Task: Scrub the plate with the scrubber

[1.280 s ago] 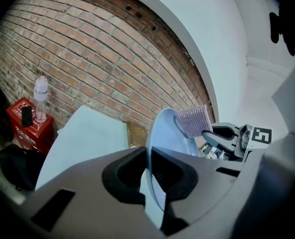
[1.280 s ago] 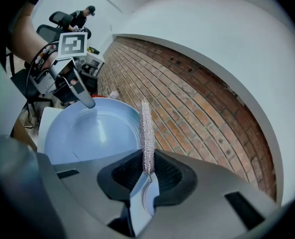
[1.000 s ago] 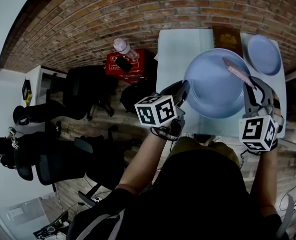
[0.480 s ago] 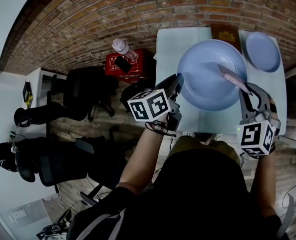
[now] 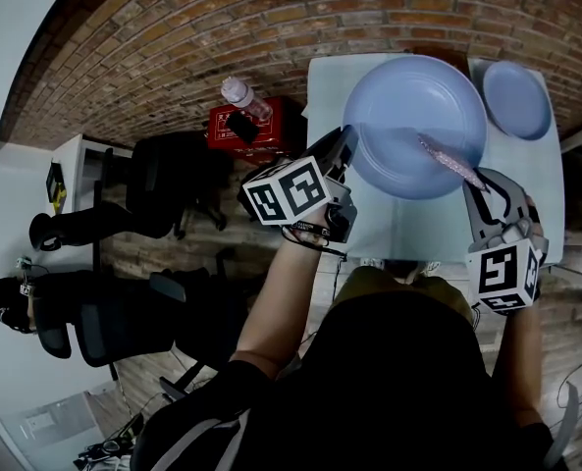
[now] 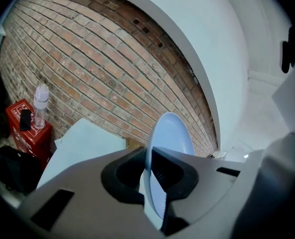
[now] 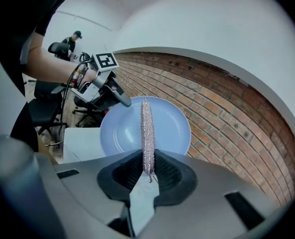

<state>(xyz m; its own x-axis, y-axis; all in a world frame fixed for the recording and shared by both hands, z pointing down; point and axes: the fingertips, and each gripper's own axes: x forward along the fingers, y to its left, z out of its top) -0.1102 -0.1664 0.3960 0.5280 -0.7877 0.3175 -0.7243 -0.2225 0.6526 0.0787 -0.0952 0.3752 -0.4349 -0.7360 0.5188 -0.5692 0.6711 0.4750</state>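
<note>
The left gripper (image 5: 347,160) has its fingers (image 6: 121,176) on the rim of the big blue plate (image 5: 413,126) and they are easing apart. The plate is held tilted above the table (image 5: 332,96). The right gripper (image 5: 487,180) is clamped on a sparkly scrubber (image 5: 449,160), which reaches out from its fingers across the plate's face.

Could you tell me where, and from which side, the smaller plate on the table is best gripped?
Probably its rim, on the near edge. The smaller plate lies flat on the table, so only the thin rim fits between two jaws, and the near edge faces the person; the larger plate hangs close on its left.
</note>
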